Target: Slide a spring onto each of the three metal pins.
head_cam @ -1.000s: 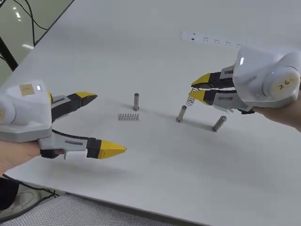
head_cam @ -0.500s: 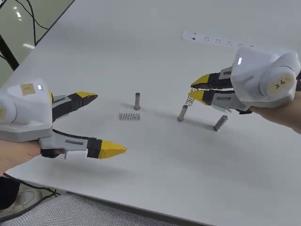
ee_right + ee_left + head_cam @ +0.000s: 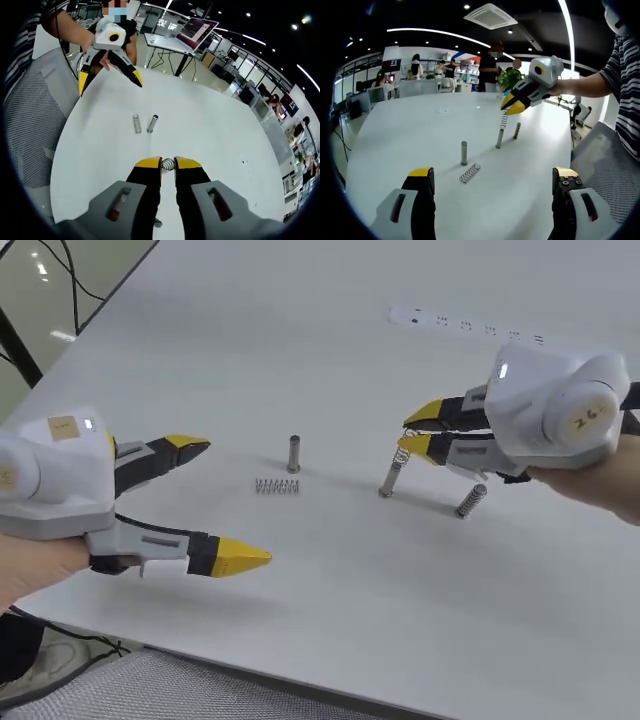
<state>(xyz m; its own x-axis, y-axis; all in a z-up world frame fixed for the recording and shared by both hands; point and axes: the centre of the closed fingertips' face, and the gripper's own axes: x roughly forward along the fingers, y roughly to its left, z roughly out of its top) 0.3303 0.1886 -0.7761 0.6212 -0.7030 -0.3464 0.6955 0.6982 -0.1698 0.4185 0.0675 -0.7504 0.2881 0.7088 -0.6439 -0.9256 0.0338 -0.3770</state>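
Three metal pins stand on the white table [image 3: 330, 620]. The left pin [image 3: 294, 454] is bare, and a loose spring [image 3: 277, 486] lies just in front of it. The right pin [image 3: 469, 501] wears a spring. My right gripper [image 3: 411, 434] is shut on a spring [image 3: 402, 454] that hangs down, its lower end meeting the top of the middle pin [image 3: 388, 480]. In the right gripper view that spring [image 3: 168, 164] is pinched between the yellow tips. My left gripper [image 3: 220, 502] hovers open and holds nothing, near the front left; beyond its jaws are the bare pin [image 3: 464, 153] and loose spring [image 3: 469, 172].
A white power strip [image 3: 465, 325] lies at the far side of the table. The table's front edge runs below the left gripper, with a mesh chair [image 3: 150, 690] beneath it. People and desks stand in the room behind.
My right gripper has eased the held spring down and left, so its lower end now meets the middle pin's top. The left gripper has stayed put, open.
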